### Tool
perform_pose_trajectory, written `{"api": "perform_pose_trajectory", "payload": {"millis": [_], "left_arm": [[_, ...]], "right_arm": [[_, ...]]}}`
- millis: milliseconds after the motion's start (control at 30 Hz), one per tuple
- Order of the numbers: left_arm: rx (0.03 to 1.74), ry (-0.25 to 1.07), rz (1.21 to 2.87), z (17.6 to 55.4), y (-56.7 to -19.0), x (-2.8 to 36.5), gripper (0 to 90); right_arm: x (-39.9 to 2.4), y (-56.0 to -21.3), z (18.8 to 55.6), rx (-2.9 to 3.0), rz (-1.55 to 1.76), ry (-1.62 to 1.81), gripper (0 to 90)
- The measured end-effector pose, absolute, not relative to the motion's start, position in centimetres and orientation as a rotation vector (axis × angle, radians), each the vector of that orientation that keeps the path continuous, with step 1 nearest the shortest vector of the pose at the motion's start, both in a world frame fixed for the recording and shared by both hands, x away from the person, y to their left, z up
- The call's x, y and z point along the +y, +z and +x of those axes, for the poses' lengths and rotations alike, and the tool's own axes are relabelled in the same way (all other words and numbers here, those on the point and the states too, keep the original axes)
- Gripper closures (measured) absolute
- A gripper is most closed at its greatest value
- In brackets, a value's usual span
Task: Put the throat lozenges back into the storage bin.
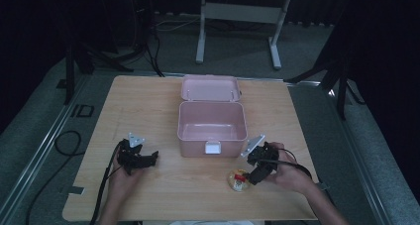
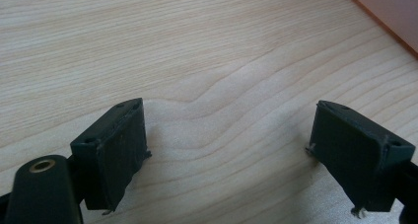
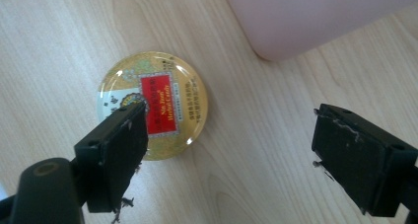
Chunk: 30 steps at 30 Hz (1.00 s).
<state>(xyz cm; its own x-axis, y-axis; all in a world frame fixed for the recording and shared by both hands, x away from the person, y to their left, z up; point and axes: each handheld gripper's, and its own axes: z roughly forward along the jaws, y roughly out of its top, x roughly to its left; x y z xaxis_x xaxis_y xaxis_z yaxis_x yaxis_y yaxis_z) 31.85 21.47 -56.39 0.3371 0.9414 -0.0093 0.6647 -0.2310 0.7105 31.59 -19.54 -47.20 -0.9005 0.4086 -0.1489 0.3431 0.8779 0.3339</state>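
A pale wooden surface (image 1: pixel 163 101) is carrying a pink box (image 1: pixel 212 128) near its centre, the box standing with its hinged lid (image 1: pixel 210 87) lying open toward the far edge and a white latch (image 1: pixel 213 147) showing on its near wall. The left tool (image 1: pixel 148 159) is resting low over bare wood on the near left part of the surface, well apart from the box; in the left gripper view its jaws are standing wide apart with nothing between them, and one corner of the box (image 2: pixel 389 12) is showing at the upper right. The right tool (image 1: pixel 255 178) is being held beside the near right corner of the box, angled down toward a small round tin (image 1: pixel 237 180) that is lying flat on the wood. In the right gripper view the right tool (image 3: pixel 231 150) is spread wide, its jaws closing on nothing; the round tin (image 3: pixel 154 110), gold-rimmed with a red label, is lying partly behind the left-hand jaw, while the box's rounded corner (image 3: pixel 296 21) is rising just beyond it, close but not touching. Open wood is lying between the two hands and along the near edge, and the left half of the surface is offering free room. Beyond the far edge, dark stands (image 1: pixel 74 61) and the legs of a white frame (image 1: pixel 237 31) are standing on a grey floor (image 1: pixel 44 106).
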Motion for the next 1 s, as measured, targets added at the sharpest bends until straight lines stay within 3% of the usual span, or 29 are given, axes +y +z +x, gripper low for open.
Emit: {"api": "perform_pose_trajectory", "payload": {"millis": [1000], "left_arm": [[1.402, 0.574, 1.983, 31.8, -56.4, 21.5, 14.7]], "right_arm": [[-17.4, -49.1, 30.8, 2.937, 0.501, 0.410, 13.0]]}}
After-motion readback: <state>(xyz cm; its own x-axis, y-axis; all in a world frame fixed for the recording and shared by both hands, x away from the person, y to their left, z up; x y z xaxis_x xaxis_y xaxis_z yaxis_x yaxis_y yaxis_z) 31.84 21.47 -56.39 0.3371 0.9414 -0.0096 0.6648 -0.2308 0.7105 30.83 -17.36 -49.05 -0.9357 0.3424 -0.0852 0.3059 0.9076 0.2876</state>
